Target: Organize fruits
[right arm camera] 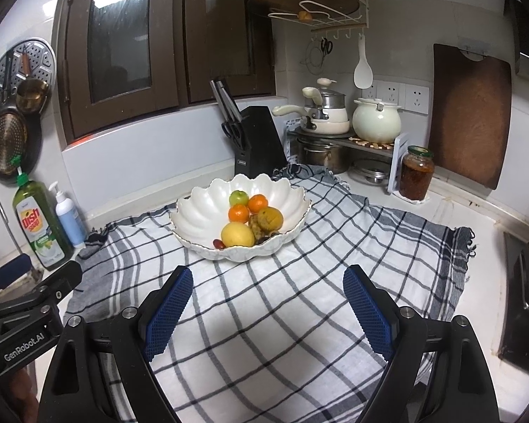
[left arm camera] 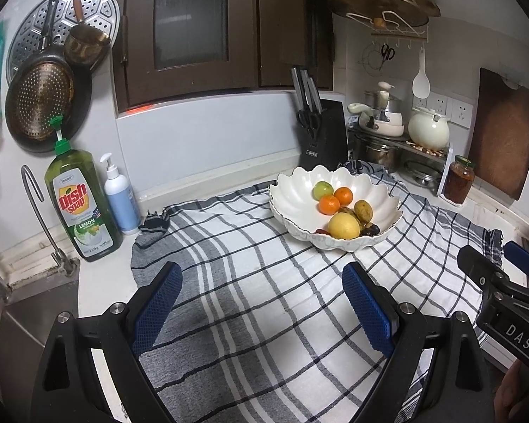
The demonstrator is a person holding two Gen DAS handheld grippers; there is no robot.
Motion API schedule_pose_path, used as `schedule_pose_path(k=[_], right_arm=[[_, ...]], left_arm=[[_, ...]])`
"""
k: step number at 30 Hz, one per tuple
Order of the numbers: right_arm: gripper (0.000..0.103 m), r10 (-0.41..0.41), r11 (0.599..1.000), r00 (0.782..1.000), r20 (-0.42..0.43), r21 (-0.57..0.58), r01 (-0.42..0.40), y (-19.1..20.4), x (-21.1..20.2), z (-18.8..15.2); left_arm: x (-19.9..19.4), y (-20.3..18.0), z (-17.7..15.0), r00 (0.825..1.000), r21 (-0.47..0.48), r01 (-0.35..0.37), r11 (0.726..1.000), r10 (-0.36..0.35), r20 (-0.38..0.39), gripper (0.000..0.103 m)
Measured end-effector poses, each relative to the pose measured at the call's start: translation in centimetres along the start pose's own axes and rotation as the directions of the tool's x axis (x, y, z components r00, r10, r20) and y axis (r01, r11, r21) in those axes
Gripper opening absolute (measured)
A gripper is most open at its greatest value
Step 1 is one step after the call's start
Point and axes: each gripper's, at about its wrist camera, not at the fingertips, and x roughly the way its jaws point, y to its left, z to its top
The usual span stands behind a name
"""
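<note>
The left tool (left arm camera: pixel 262 303) and the right tool (right arm camera: pixel 268 308) both hovered released, fingers spread, over the checked cloth (left arm camera: pixel 264 317) on the desk. Only the left view showed the tap (left arm camera: pixel 35 208); only the right view showed the stove edge (right arm camera: pixel 522 303). The white scalloped bowl (right arm camera: pixel 201 211) on the cloth held two oranges (right arm camera: pixel 238 213), one green apple (right arm camera: pixel 238 197), one yellow lemon (right arm camera: pixel 237 234) and darker fruits I could not count.
</note>
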Motion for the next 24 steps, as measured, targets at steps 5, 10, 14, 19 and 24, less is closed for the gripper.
schedule_pose_path(k=[5, 10, 14, 19, 24], right_arm=[[0.088, -0.003, 1.0, 1.0, 0.003, 0.0, 0.003, 0.03, -0.12, 0.05], [0.088, -0.002, 1.0, 1.0, 0.001, 0.001, 0.002, -0.01, -0.09, 0.06], [0.088, 0.005, 1.0, 1.0, -0.004, 0.003, -0.005, 0.09, -0.21, -0.02], [0.088, 0.005, 1.0, 1.0, -0.004, 0.004, -0.005, 0.06, -0.16, -0.06], [0.088, 0.006, 1.0, 1.0, -0.004, 0.004, -0.006, -0.02, -0.12, -0.04]], left_arm=[[-0.22, -0.03, 0.07, 1.0, 0.0, 0.001, 1.0, -0.001, 0.003, 0.093], [-0.24, 0.0, 0.07, 1.0, 0.0, 0.001, 1.0, -0.001, 0.002, 0.093], [-0.2, 0.0, 0.06, 1.0, 0.0, 0.001, 1.0, -0.001, 0.002, 0.093], [-0.21, 0.01, 0.08, 1.0, 0.001, 0.002, 1.0, -0.002, 0.001, 0.093], [-0.29, -0.01, 0.13, 1.0, 0.001, 0.005, 1.0, -0.005, -0.002, 0.093]])
